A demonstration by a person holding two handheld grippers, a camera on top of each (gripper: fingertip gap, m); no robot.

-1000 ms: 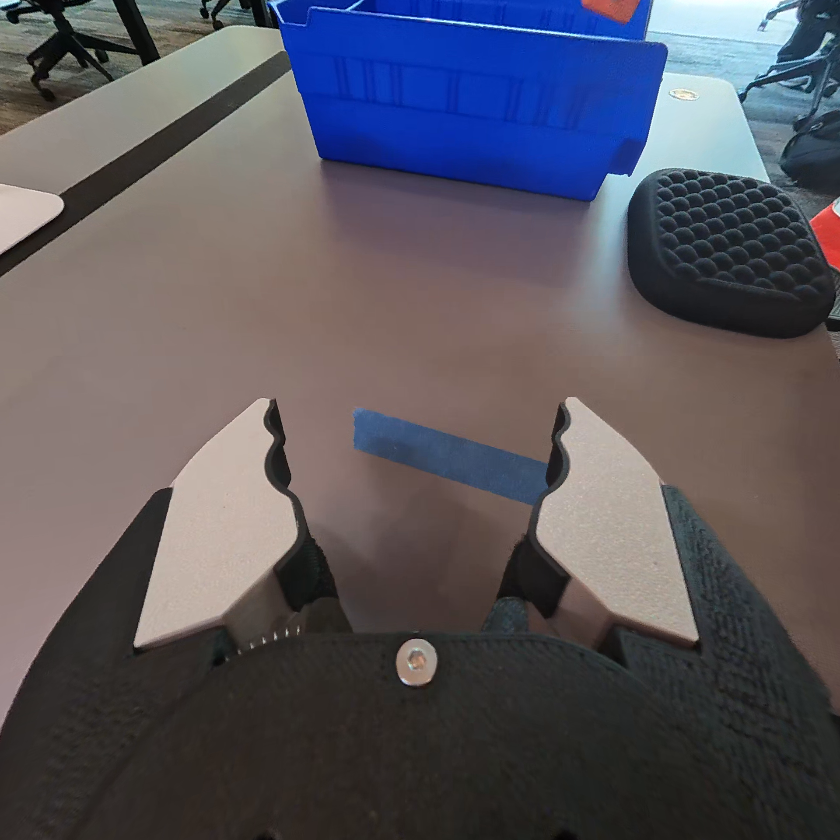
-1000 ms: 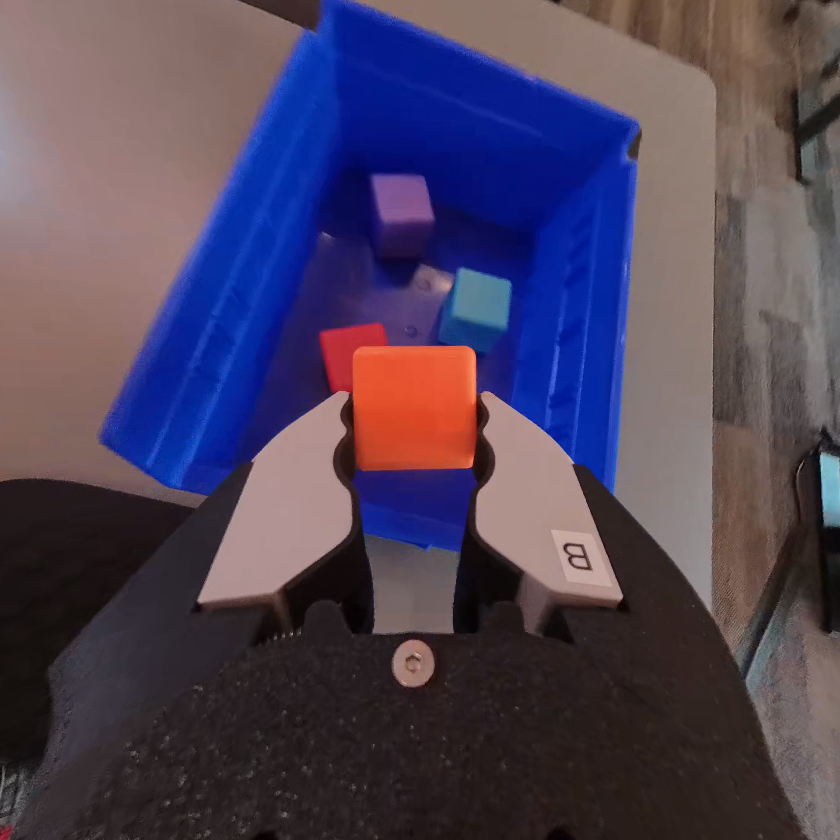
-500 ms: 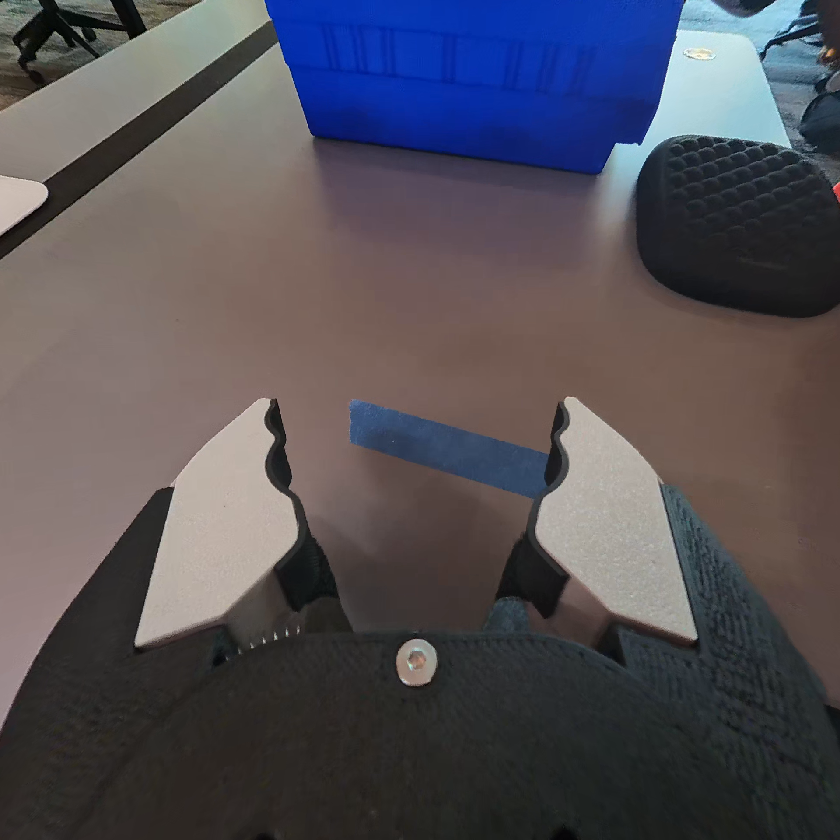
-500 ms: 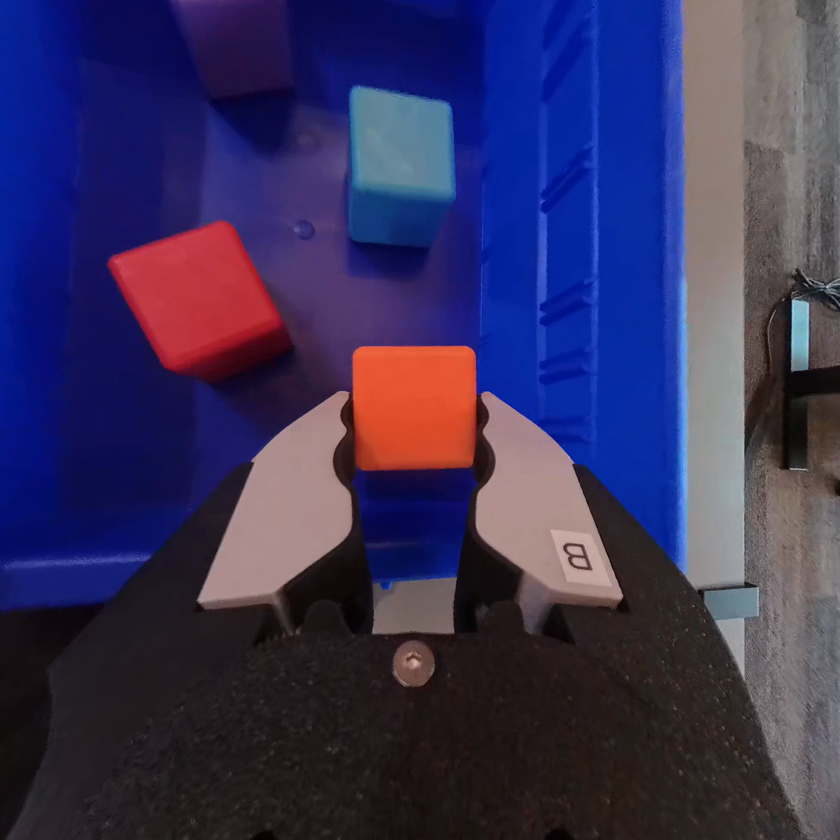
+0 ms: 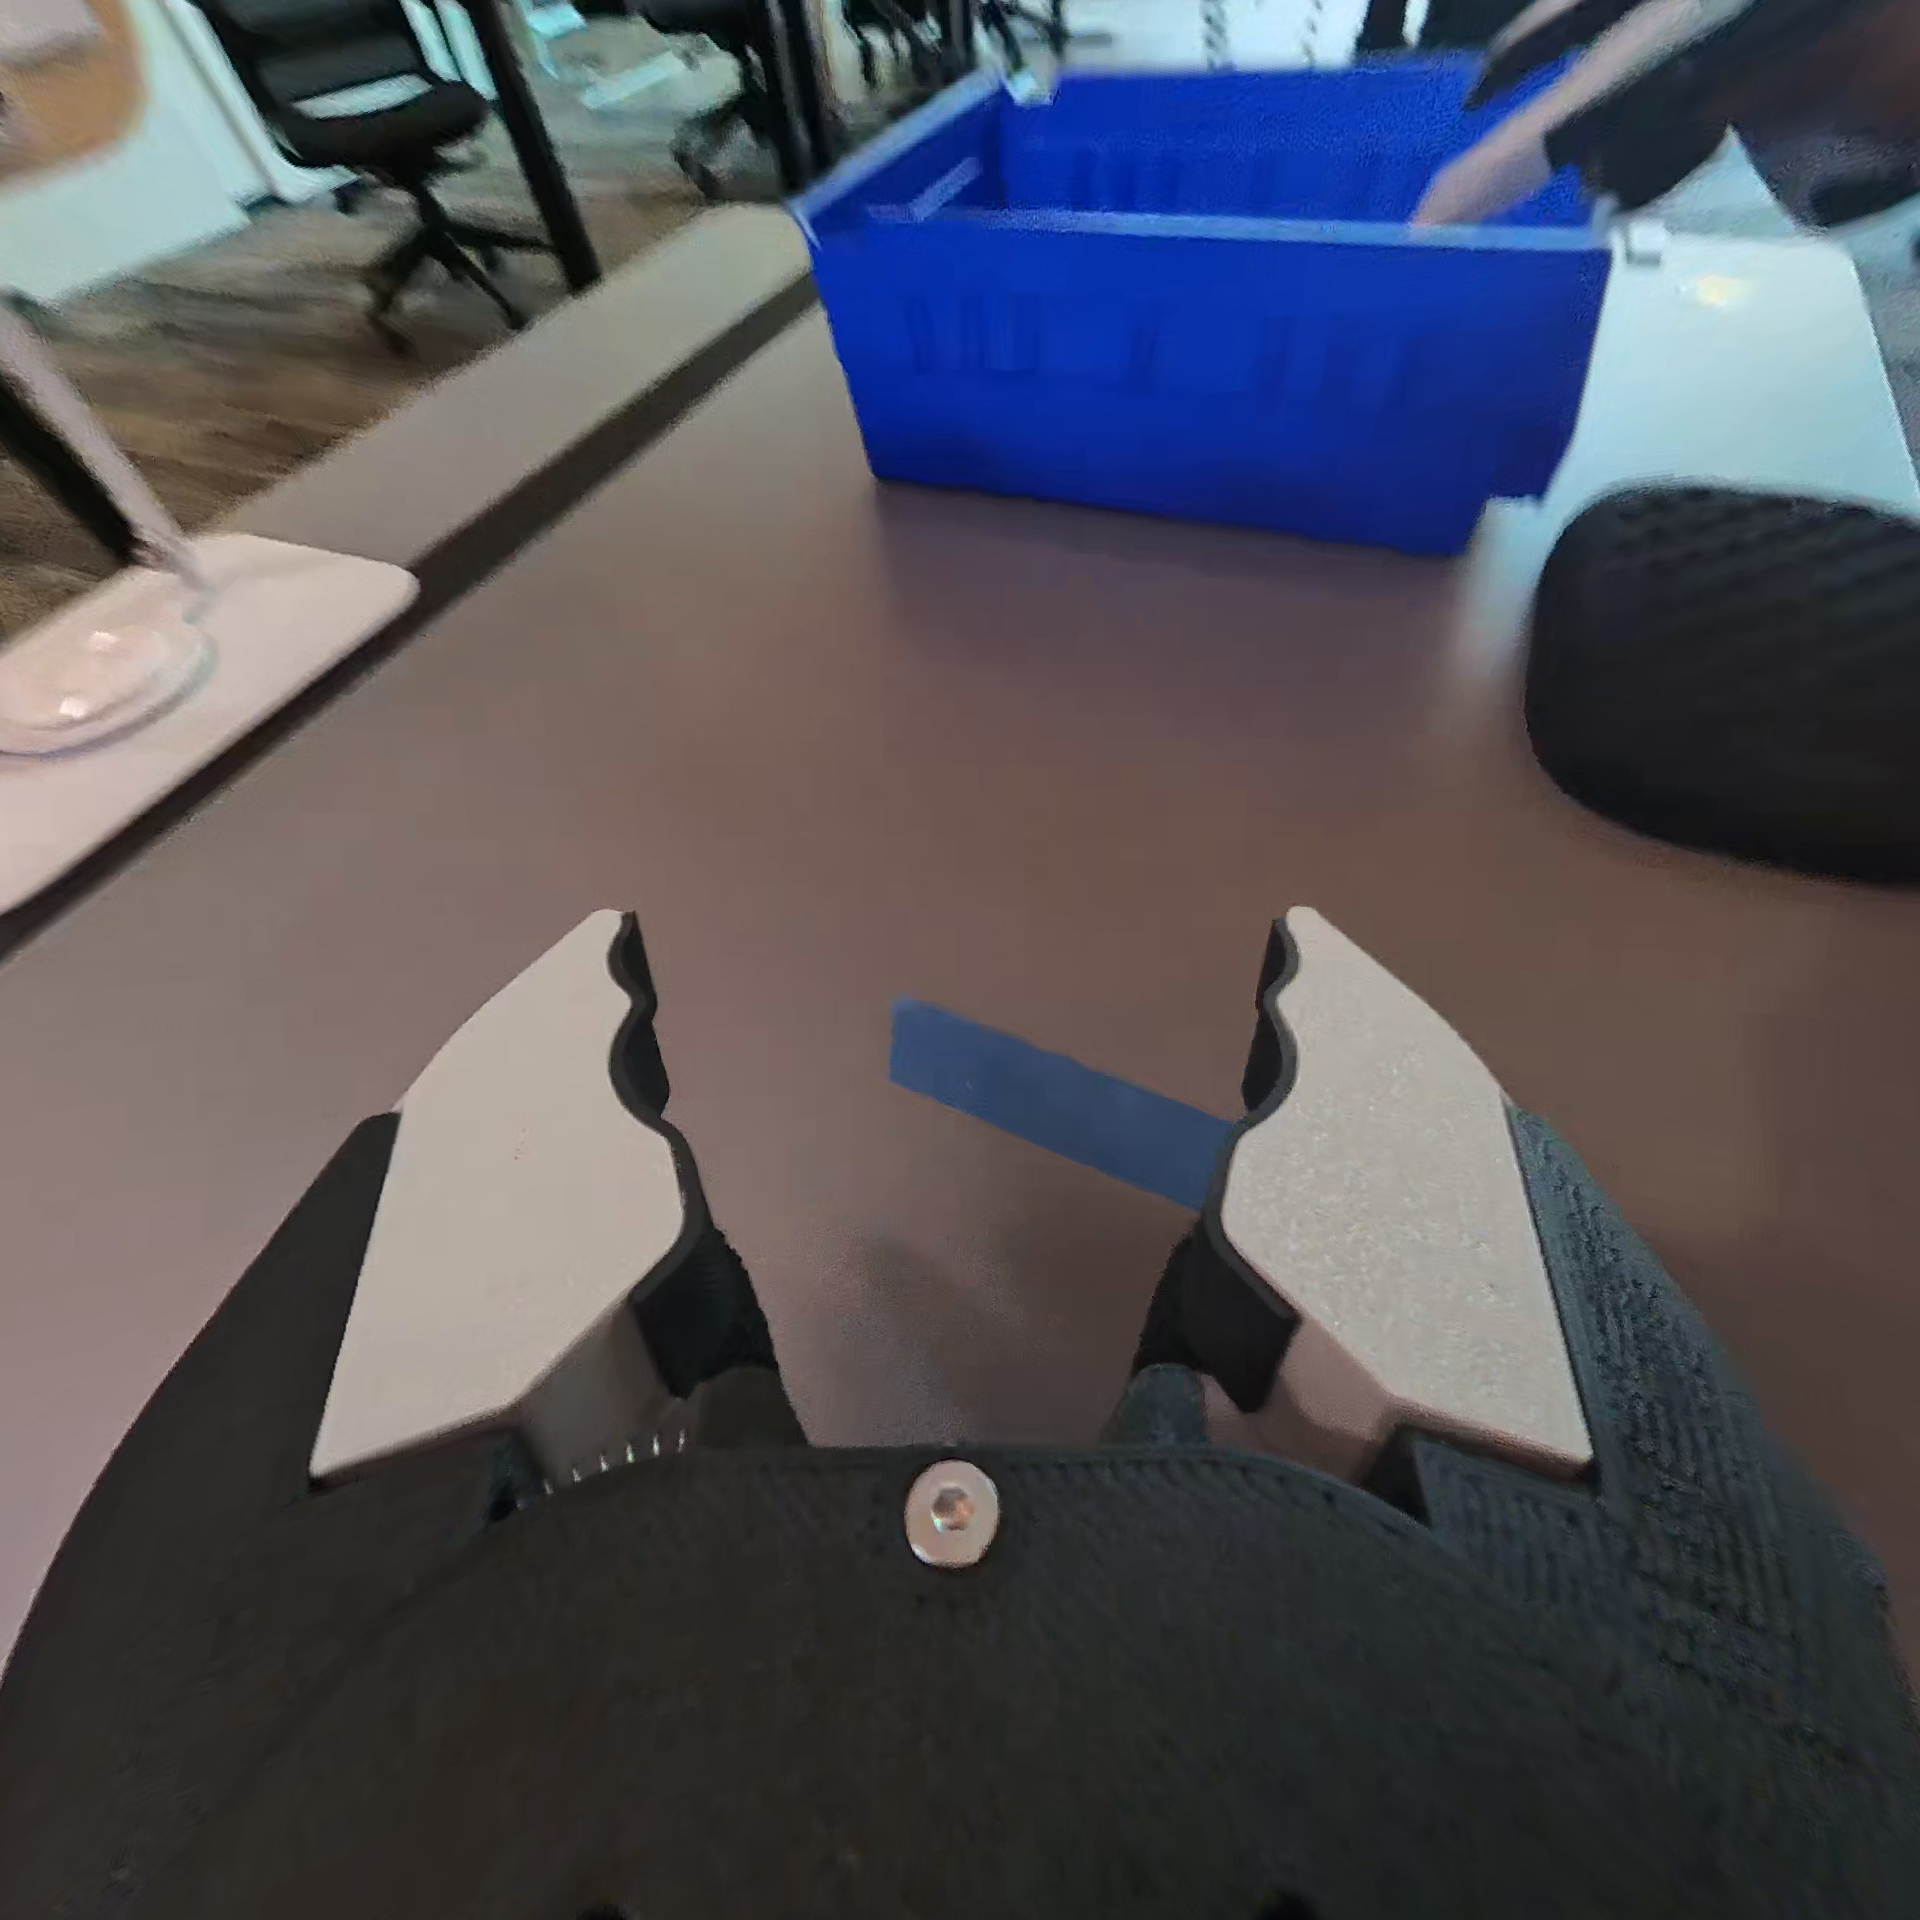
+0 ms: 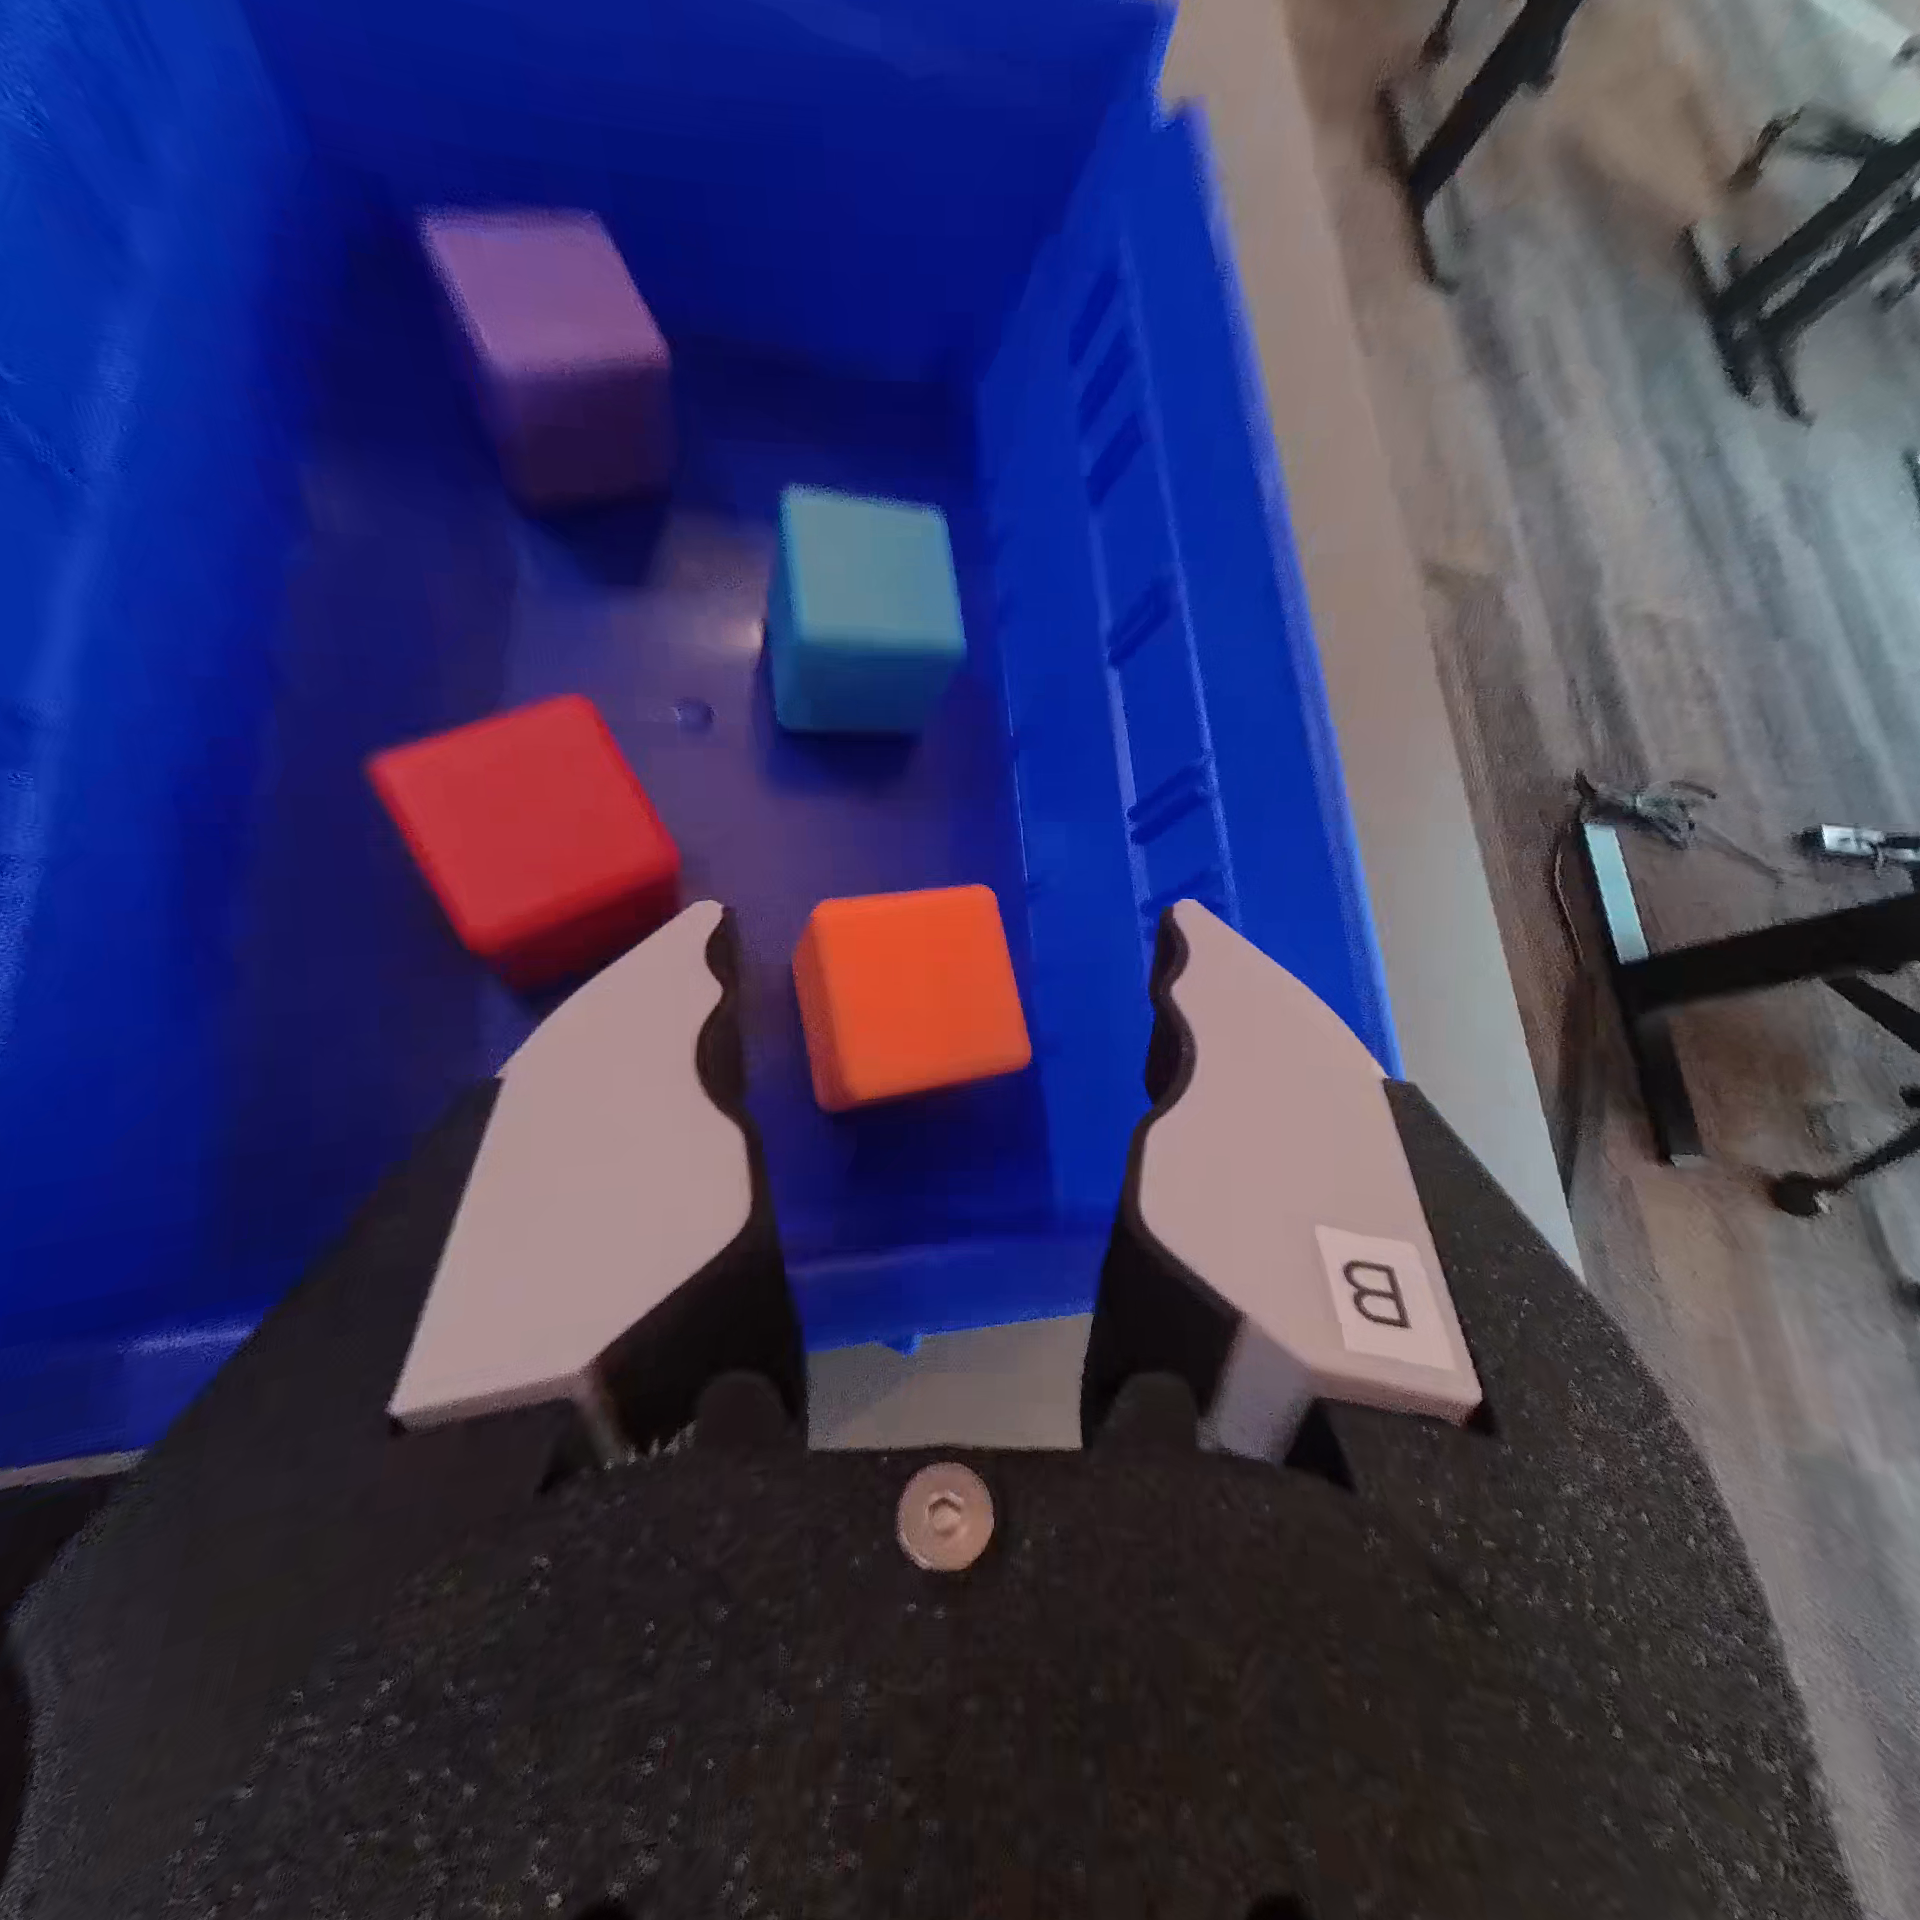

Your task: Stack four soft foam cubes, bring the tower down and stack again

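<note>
In the right wrist view my right gripper (image 6: 945, 920) is open above the blue bin (image 6: 156, 727). An orange cube (image 6: 909, 992) lies on the bin floor just beyond and between the fingertips, apart from them. A red cube (image 6: 520, 821), a teal cube (image 6: 862, 608) and a purple cube (image 6: 545, 343) also lie in the bin. In the left wrist view my left gripper (image 5: 951, 930) is open and empty, low over the brown table (image 5: 727, 727). The right gripper (image 5: 1662, 114) shows blurred over the bin (image 5: 1195, 364).
A strip of blue tape (image 5: 1049, 1096) lies on the table between the left fingers. A black textured pad (image 5: 1735, 675) sits right of the bin. A pale mat with a clear stand base (image 5: 125, 665) is at the left. Chairs and table legs stand on the floor beyond. Spacing between my two grippers at the tips: around 40 cm.
My right gripper opened and let go of the orange cube, which now rests on the bin floor. The left gripper tilted up and shifted slightly, staying open.
</note>
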